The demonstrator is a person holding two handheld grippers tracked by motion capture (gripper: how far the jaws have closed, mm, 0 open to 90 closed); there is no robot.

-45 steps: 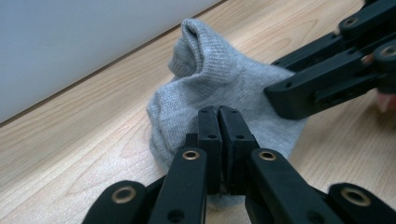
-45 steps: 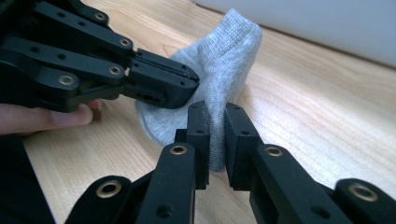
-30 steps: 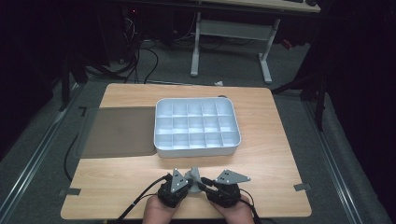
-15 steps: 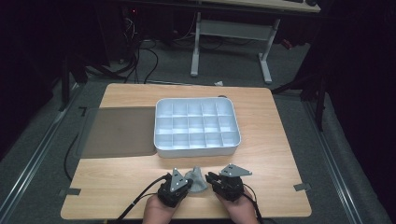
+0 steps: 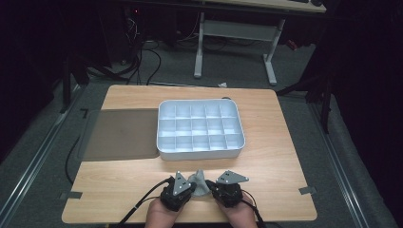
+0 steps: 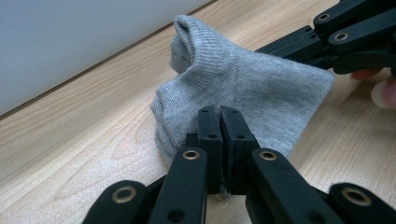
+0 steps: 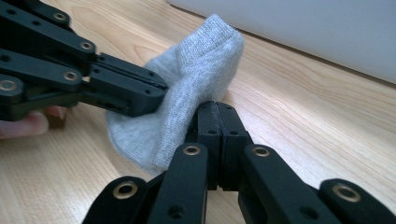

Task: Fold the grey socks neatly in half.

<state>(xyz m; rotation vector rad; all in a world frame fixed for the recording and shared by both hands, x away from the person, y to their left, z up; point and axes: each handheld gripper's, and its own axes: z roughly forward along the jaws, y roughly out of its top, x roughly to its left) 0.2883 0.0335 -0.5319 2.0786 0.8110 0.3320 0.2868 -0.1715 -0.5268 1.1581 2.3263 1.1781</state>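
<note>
Wood table (image 5: 266, 161): light tabletop, everything I work on sits on it; I'm at the near edge.
Mat (image 5: 121, 134): dark flat sheet left of the tray, touching its side, bare.
Tray (image 5: 200, 149): white, gridded compartments, mid-table, all look empty from the high view; my guess is the sock ends up there, so I keep it just in front.
Sock (image 5: 200, 183): grey knit, bunched, near edge just ahead of the tray, pinched from both sides so it tents up between my grippers instead of lying flat.
Left gripper (image 6: 219, 122): jaws closed tight on the sock's lower edge, cloth squeezed between the pads, holding it as an anchor.
Right gripper (image 7: 217, 119): jaws have just been closing, now fully pinched on the opposite side of the sock, cloth between them.
Why two grips: likely to stretch or fold the sock, can't tell which yet.
</note>
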